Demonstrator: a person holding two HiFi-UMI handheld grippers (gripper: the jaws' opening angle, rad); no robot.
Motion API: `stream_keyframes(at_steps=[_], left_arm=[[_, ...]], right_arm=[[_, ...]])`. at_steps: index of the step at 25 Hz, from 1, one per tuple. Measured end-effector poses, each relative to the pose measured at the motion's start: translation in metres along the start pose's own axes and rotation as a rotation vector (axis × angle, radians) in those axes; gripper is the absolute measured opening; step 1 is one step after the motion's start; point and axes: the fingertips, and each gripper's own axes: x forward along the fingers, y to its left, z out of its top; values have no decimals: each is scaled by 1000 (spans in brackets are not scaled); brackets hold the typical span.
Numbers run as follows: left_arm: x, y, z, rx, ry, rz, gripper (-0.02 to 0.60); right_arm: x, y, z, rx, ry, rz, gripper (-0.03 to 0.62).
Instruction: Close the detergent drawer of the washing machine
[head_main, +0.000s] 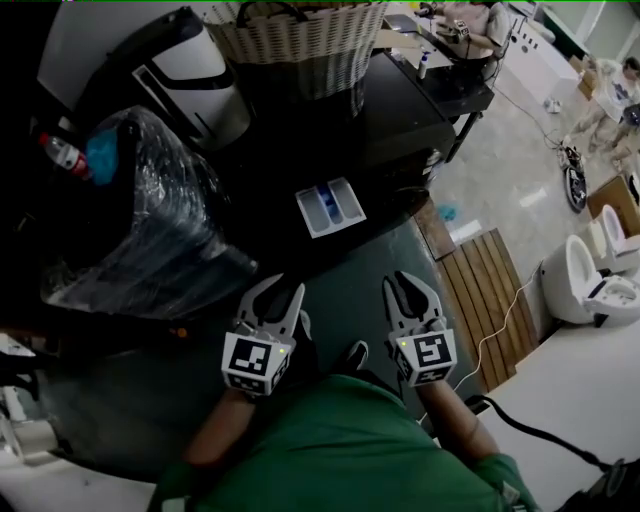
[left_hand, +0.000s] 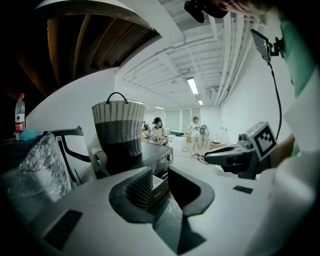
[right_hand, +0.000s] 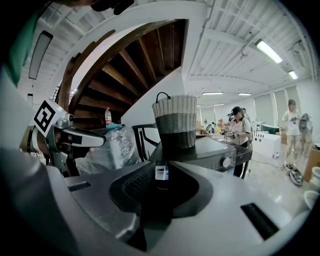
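- Left claw (head_main: 283, 292): held close in front of the person's green top, pointing towards the machine. Its jaws stand well apart with nothing between them.
- Right claw (head_main: 405, 285): level with the left one and just to its right. Its jaws are parted by a narrow gap and it is empty. Neither claw touches anything.
- Floor (head_main: 350, 265): a dark strip lies between the claws and the machine front.
- Wooden slat board (head_main: 485, 300): lies on the floor to the right of the right claw.
- Detergent drawer (head_main: 330, 207): the task's object. It stands pulled out from the front of the machine, beyond the claws and roughly between them. Its white tray and blue compartments are open to view.
- Washing machine (head_main: 400, 110): a dark cabinet behind the drawer.
- Plastic-wrapped bundle (head_main: 150, 220): sits to the left of the drawer.
- Wicker basket (head_main: 300, 40): stands on top of the machine, at the far side.
- Progress: nothing is done yet, since the drawer is fully out and untouched. What remains is likely to bring a claw up to the drawer's front and push it flush.
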Motion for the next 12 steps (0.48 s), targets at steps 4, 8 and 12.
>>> stream_keyframes(at_steps=[4, 8, 12], left_arm=[[9, 22, -11, -19, 24, -6, 110], [27, 53, -26, -56, 53, -26, 110], [57, 94, -30, -46, 46, -81, 110]], right_arm=[[30, 4, -24, 2, 67, 7, 107], [61, 11, -41, 13, 139, 3, 117], [99, 14, -60, 6, 217, -30, 121]])
